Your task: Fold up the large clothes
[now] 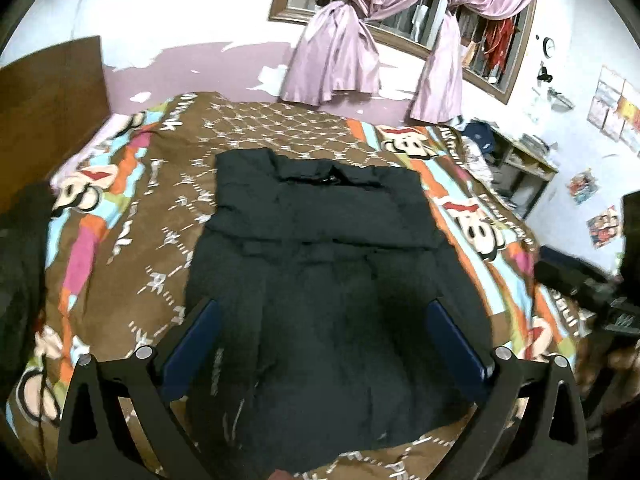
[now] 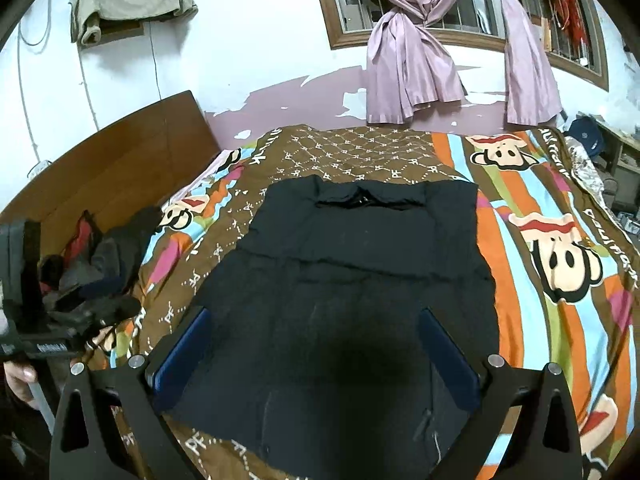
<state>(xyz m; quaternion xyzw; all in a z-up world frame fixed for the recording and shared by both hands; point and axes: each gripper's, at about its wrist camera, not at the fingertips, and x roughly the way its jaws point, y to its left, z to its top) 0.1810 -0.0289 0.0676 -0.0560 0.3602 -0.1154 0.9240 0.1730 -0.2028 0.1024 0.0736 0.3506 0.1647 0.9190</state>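
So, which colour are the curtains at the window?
The curtains are pale purple, knotted in the middle; the right wrist view shows them best.

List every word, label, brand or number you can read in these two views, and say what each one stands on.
"PF": repeated white monogram on the brown middle panel of the bedspread.
White lettering along the bedspread's striped border: warped, not readable.
Small white print on the left gripper's body, seen from the right wrist: blurred.
Posters on the wall: too small.
Wall clock: numerals too small.
Black garment: no text visible.

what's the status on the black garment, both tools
Left tool open, empty. Right tool open, empty. Black garment flat on the bedspread, partly folded. Clothes pile off to the side, not in the way.
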